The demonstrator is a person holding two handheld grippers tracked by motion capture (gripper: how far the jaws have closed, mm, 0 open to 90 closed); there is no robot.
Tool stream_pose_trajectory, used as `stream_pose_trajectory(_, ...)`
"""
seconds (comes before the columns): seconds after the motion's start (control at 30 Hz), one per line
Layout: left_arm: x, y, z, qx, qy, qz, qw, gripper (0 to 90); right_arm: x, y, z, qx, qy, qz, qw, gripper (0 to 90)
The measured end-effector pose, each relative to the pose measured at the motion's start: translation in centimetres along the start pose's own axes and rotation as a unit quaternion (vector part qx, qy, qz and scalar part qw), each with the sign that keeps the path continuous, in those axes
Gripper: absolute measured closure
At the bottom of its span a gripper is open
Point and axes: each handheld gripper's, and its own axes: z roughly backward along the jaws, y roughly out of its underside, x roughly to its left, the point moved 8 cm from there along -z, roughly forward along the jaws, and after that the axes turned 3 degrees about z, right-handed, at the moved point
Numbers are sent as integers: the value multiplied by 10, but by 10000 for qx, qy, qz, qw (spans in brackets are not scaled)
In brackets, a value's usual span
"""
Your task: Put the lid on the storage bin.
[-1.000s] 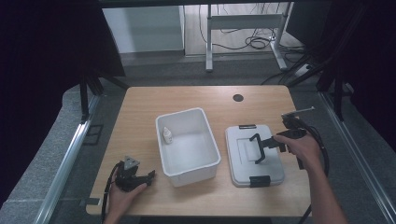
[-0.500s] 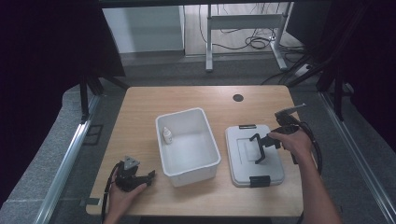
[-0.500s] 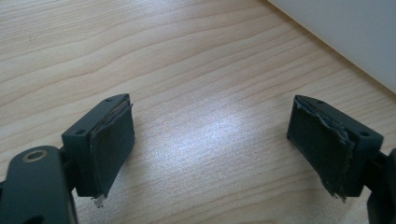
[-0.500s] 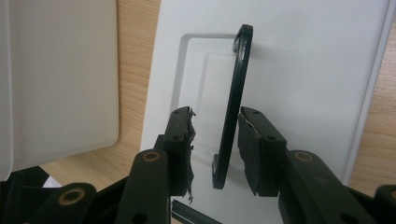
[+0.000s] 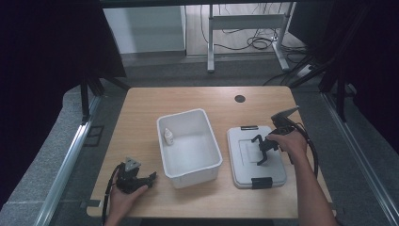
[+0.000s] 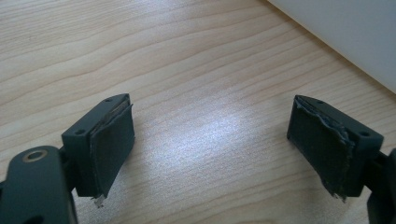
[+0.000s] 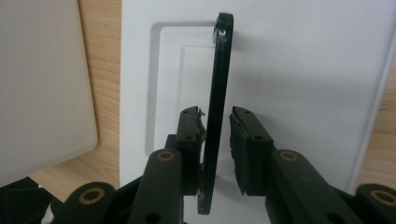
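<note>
So I'm looking down at the light wooden table (image 5: 141, 122) right now, and the open white plastic bin (image 5: 189, 147) is sitting about in the middle of it, with a small white bottle (image 5: 168, 136) standing inside near its left wall. Just to the right of the bin, the flat grey plastic lid (image 5: 255, 157) is lying on the table with a black latch at its near and far edges. My right gripper (image 5: 261, 151) is hovering over that lid, and in the right gripper view the lid's thin black handle (image 7: 218, 93) is standing up on edge between the jaws (the left pad looks like it's touching it, the right one is showing a slim gap, so not fully clamped as far as I can tell). My left gripper (image 5: 151, 177) is resting near the front left corner of the table, well apart from the lid, jaws spread wide with bare wood between them.
</note>
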Motion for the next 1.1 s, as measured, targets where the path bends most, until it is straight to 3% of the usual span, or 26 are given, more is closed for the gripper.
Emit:
stream_pose_trajectory(0.17,0,0,0,-11,1,13,10000,147,1,1,-7,177,-15,-112,9998,836)
stream_pose_trajectory(0.57,0,0,0,-6,-1,11,10000,147,1,3,-4,137,57,-415,9990,847)
stream_pose_trajectory(1.1,0,0,0,-2,-1,8,10000,147,15,2,25,-25,-72,-280,9996,848)
